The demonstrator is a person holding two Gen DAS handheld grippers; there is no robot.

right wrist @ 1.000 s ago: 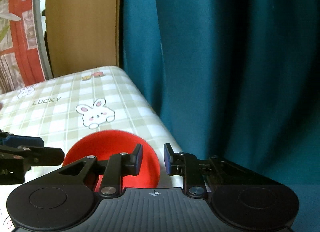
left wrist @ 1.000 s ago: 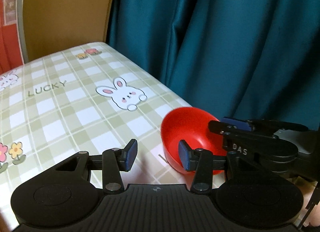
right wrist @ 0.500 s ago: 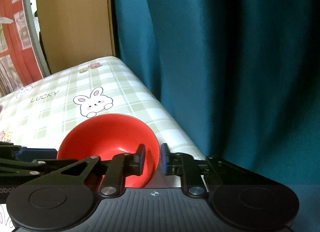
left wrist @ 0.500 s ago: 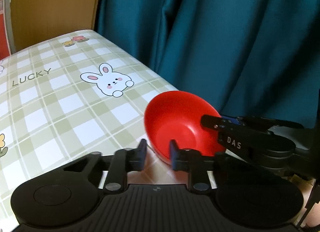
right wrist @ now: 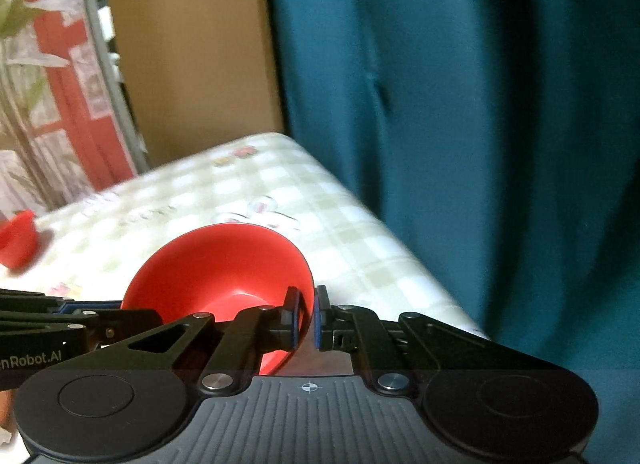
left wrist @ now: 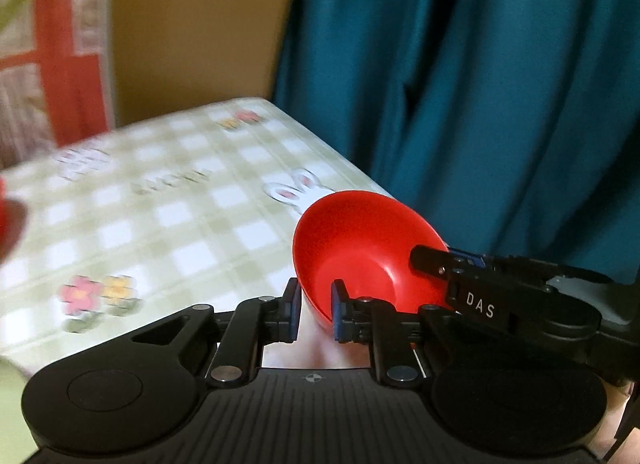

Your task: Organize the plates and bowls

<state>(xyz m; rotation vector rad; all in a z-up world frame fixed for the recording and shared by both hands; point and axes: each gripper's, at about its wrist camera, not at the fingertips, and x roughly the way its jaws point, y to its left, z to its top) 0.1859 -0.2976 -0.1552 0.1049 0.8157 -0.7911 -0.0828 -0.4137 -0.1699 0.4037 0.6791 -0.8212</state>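
Note:
A red bowl point(left wrist: 360, 252) is held off the checked tablecloth point(left wrist: 160, 224) by both grippers. My left gripper point(left wrist: 316, 310) is shut on its near left rim. My right gripper point(right wrist: 306, 318) is shut on its right rim; the bowl also shows in the right wrist view point(right wrist: 224, 272). The right gripper's fingers point(left wrist: 440, 264) reach onto the bowl's rim from the right in the left wrist view. A second red bowl point(right wrist: 18, 242) sits on the table far to the left, and part of it shows in the left wrist view point(left wrist: 8, 224).
A teal curtain point(left wrist: 500, 104) hangs close behind the table's right edge. A tan board point(left wrist: 200, 32) and a red patterned panel point(left wrist: 52, 44) stand at the back. The table edge point(right wrist: 400, 252) runs diagonally to the right of the bowl.
Both grippers closed on the red bowl's rim and lifted it off the table. The views swung, and the second red bowl came into sight at the left.

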